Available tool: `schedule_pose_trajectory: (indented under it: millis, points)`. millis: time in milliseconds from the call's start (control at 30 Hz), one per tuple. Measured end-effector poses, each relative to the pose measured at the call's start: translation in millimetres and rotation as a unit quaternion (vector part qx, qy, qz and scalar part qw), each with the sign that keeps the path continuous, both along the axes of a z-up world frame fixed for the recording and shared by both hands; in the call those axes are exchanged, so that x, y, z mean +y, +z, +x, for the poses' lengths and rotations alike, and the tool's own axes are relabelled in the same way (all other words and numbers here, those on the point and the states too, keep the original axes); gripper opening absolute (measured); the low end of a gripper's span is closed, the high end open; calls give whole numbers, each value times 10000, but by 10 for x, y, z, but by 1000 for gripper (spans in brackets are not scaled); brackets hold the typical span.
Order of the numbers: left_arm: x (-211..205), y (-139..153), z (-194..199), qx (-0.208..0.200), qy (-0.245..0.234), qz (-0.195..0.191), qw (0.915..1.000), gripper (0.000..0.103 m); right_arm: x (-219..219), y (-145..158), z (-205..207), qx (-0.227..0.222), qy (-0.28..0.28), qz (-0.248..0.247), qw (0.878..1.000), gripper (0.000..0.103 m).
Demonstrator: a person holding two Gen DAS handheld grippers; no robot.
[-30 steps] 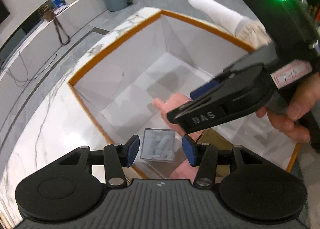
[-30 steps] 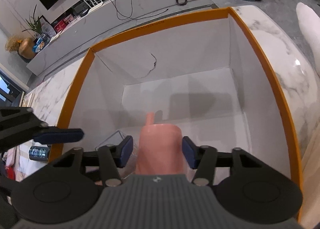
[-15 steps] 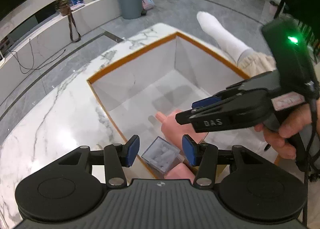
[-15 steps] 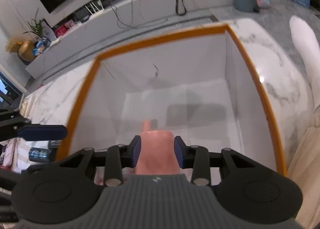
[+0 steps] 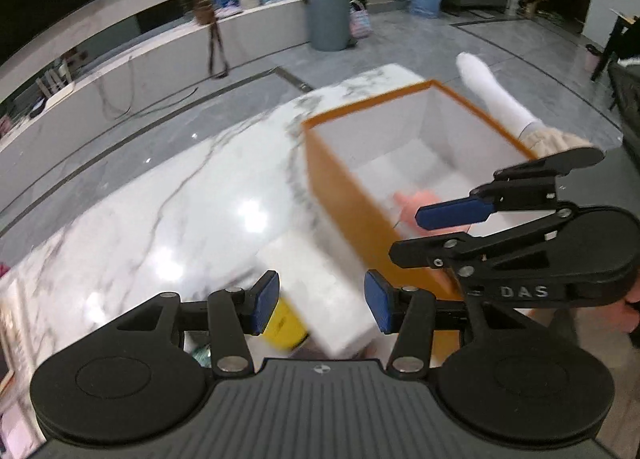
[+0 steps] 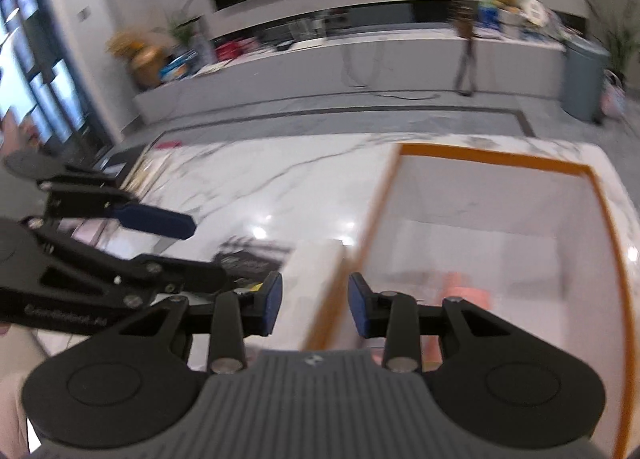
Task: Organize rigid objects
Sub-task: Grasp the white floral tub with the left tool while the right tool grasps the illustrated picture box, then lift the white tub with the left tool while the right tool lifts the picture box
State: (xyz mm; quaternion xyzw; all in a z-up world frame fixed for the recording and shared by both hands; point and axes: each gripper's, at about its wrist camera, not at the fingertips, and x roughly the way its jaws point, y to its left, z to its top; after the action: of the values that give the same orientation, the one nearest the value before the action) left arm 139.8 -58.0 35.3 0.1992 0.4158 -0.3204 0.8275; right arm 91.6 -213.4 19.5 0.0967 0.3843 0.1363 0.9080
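Orange-rimmed box on marble table, pink cup inside | white carton just beside box's outer wall, bare marble beyond | left gripper spread, empty | right gripper narrow gap, empty, straddling box rim | grey bin far behind box

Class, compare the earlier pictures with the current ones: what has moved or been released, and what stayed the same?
Both grippers have pulled up and back out of the orange box. The right gripper, earlier straddling the pink cup, has narrowed and come away with nothing between its pads; the cup stays inside the box. The left gripper remains open and empty. The box has not moved on the marble table.
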Motion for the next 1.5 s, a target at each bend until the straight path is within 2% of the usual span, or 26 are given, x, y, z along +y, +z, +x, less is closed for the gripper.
schedule_pose_trajectory:
  millis: [167,333,433,567,700,767,867,1033,1200,1267,1367,1500]
  points:
    - [349,-157,-89,169,105,194,9996,58,434,-87,-19,101,461,-286,9985,37]
    - [605,-409,-168,433,-43,355,9984,60,706,-225,55,311,906,-581,9937,37]
    - [699,-618,-218,590,-197,511,9968,61,862,-315,102,351,1286,-917,9868,37]
    - [738,-850,-216,844,-299,608,9941,62,1048,-446,144,472,1886,-1398,9709,37]
    - [716,-1029,-237,1085,-519,703,9903,63,1236,-559,215,489,2556,-1944,9458,39]
    - [699,-1107,-252,1149,-627,777,9884,63,1328,-593,240,432,2905,-2172,9309,49]
    - [691,-1186,-249,1253,-715,775,9865,65,1449,-658,297,431,3450,-2499,9037,50]
    - [710,-1243,-229,1433,-729,672,9847,67,1609,-839,424,715,4116,-2969,8587,52]
    - [780,-1302,-217,1523,-680,715,9834,64,1667,-939,515,855,4441,-3100,8363,62]
    - [829,-1304,-191,1532,-594,714,9838,61,1681,-976,561,908,4442,-3109,8353,69]
    - [918,-1293,-145,1513,-391,734,9850,57,1714,-1001,593,917,4316,-3068,8433,68]
    - [1074,-1286,-44,1469,132,889,9851,55,1777,-963,637,1007,3842,-2753,8755,66]
